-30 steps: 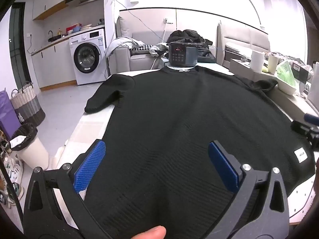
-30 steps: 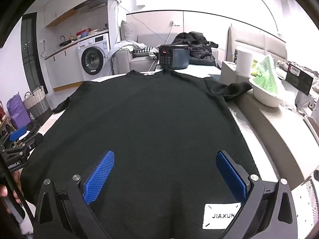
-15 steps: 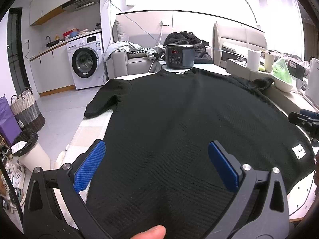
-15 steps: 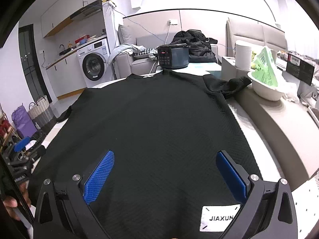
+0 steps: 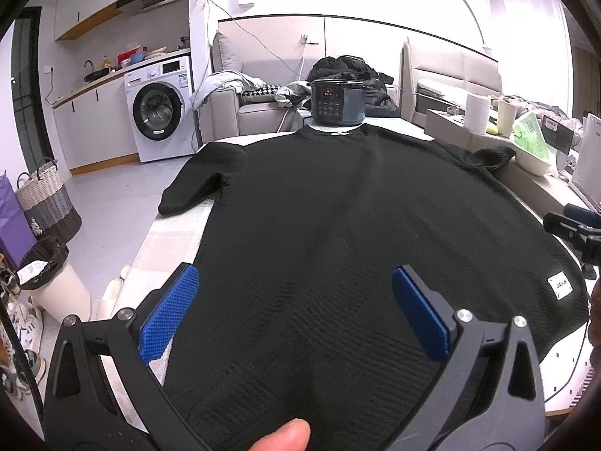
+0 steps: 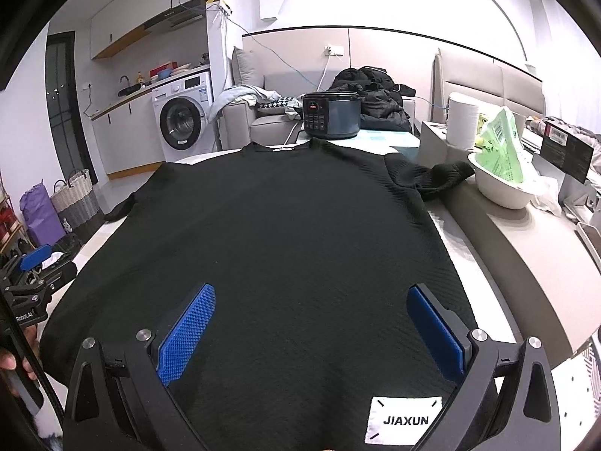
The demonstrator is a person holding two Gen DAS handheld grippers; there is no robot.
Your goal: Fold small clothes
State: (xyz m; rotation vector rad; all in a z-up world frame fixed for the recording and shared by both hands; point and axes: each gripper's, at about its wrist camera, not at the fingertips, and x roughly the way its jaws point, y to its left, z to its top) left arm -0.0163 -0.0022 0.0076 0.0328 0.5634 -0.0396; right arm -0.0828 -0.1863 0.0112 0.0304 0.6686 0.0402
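Nearest the lens in the left wrist view, the left tool (image 5: 295,308) hangs with its blue pads spread wide and nothing between them, poised over the near hem of the black knit sweater (image 5: 338,225); a fingertip (image 5: 283,436) of the person holding it shows at the bottom edge. The right tool (image 6: 311,323) is likewise released, jaws wide apart and empty, above the hem just beyond the white JIAXUN label (image 6: 403,420) sewn at that corner. The sweater lies spread flat and face up on the tabletop (image 5: 165,248), hem toward the cameras, collar at the far side. Measured from the collar, one short sleeve (image 5: 203,180) droops off the tabletop edge on the washing machine's side, and the other sleeve (image 6: 432,178) lies bunched on the opposite side, reaching toward the white basin (image 6: 503,188) with the green bag. Just past the collar stands a dark electric cooker (image 6: 330,116), and beyond it a sofa heaped with dark clothes (image 6: 375,86). No fold has been made, so the step in hand looks like the approach for the first grip. Next, each tool would likely need to come down onto the fabric edge and clench a single layer cleanly, probably at the hem corners or a sleeve, before carrying it over; the bunched sleeve may need flattening first.
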